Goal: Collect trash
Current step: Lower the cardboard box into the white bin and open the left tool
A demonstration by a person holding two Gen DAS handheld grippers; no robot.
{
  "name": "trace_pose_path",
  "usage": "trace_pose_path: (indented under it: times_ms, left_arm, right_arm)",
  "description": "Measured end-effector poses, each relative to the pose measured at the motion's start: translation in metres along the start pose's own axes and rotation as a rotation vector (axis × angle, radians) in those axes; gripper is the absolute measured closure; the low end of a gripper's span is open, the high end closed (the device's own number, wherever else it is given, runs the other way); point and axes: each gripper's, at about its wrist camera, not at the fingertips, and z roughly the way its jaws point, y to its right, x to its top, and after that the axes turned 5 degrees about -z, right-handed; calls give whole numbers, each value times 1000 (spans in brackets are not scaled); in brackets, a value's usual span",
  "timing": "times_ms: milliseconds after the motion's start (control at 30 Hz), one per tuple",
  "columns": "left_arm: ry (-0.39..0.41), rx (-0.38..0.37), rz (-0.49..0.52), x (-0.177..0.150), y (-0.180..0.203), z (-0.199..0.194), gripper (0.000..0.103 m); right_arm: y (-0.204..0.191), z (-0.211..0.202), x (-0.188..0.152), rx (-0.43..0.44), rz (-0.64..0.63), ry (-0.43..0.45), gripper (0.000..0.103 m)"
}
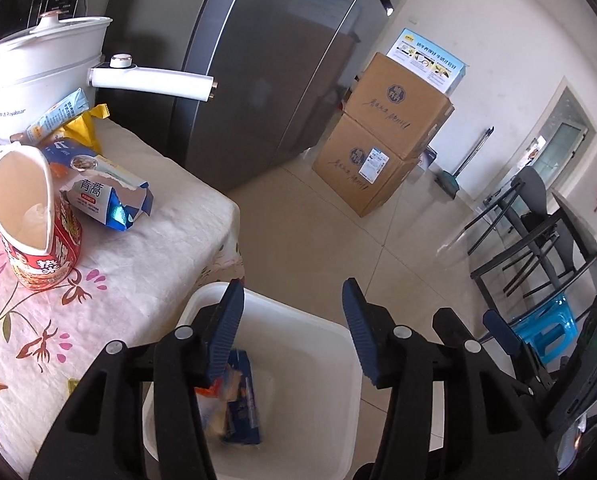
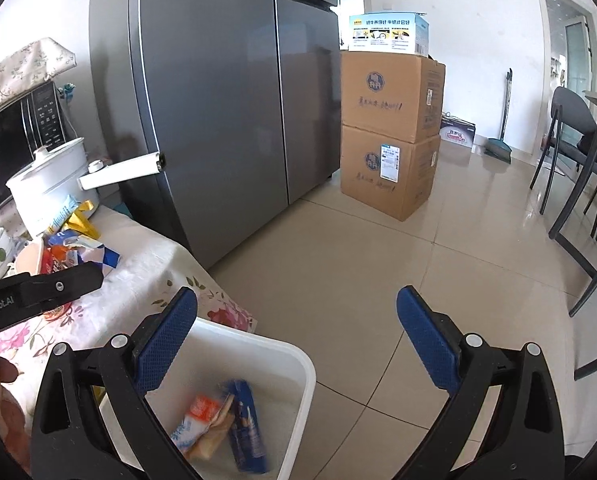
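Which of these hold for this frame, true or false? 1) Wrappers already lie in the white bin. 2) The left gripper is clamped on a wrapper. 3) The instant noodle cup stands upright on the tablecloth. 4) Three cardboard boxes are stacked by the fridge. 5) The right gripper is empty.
1) True: a blue packet and an orange-and-white wrapper lie in the white bin.
2) False: the left gripper is open above the bin, with nothing between its pads.
3) True: the instant noodle cup stands upright on the floral tablecloth.
4) False: two cardboard boxes are stacked, with a smaller printed carton on top.
5) True: the right gripper is open and holds nothing.
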Motion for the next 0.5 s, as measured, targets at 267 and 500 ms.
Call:
trace_pose_path:
  times_ms: [267, 500]
  left_arm:
    - [38, 61, 22, -1, -2, -7, 42]
    - [98, 144, 9, 4, -17, -22, 34]
  right_arm:
    - [-9, 5, 4, 4, -4, -25, 7]
    - [-29, 6, 11, -7, -35, 5, 7]
